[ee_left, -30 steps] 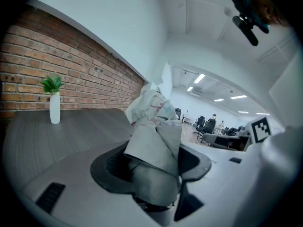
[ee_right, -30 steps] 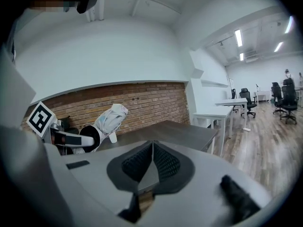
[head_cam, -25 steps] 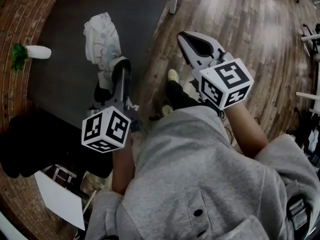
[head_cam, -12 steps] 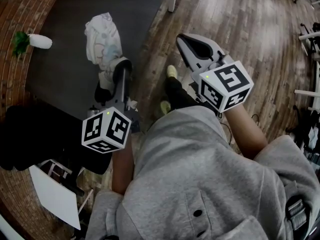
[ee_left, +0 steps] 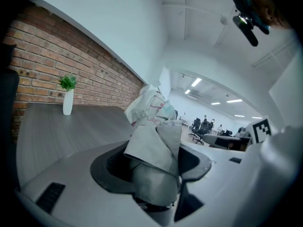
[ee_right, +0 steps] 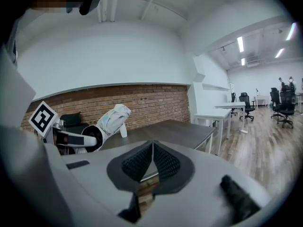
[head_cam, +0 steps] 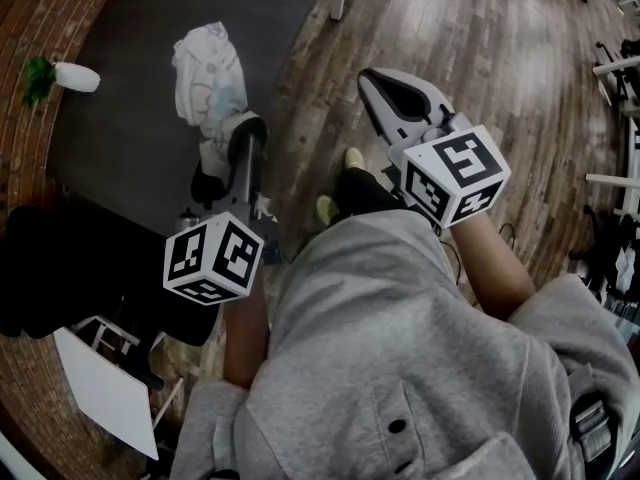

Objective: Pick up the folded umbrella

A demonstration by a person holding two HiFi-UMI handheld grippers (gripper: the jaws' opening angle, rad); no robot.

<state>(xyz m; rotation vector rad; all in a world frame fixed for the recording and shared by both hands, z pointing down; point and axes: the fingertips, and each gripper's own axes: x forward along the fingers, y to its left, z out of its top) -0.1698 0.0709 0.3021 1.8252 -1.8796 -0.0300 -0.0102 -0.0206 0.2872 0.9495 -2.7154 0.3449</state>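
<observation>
Over the worktop, head view: folded umbrella (head_cam: 208,76) held in left gripper (head_cam: 226,148), jaws clamped on its lower end. That end is hidden by the jaws.
Right side, head view: right gripper (head_cam: 370,80) over plank floor (head_cam: 500,58), off the worktop's right edge, tips together.
Worktop, head view: table (head_cam: 120,138) is dark grey and matte. White vase (head_cam: 78,76) with a green sprig sits at its left edge by the brick wall (head_cam: 40,8).
Left gripper view: umbrella fabric (ee_left: 151,126) is pale and creased with a faint print, bunched between the dark pads (ee_left: 111,167). Handle not visible. Vase (ee_left: 67,103) at far edge against brick.
Right gripper view: ribbed black pads (ee_right: 163,162) meet at the tip, nothing between them. Umbrella (ee_right: 113,118) tilted up, clear above the worktop's left end.
</observation>
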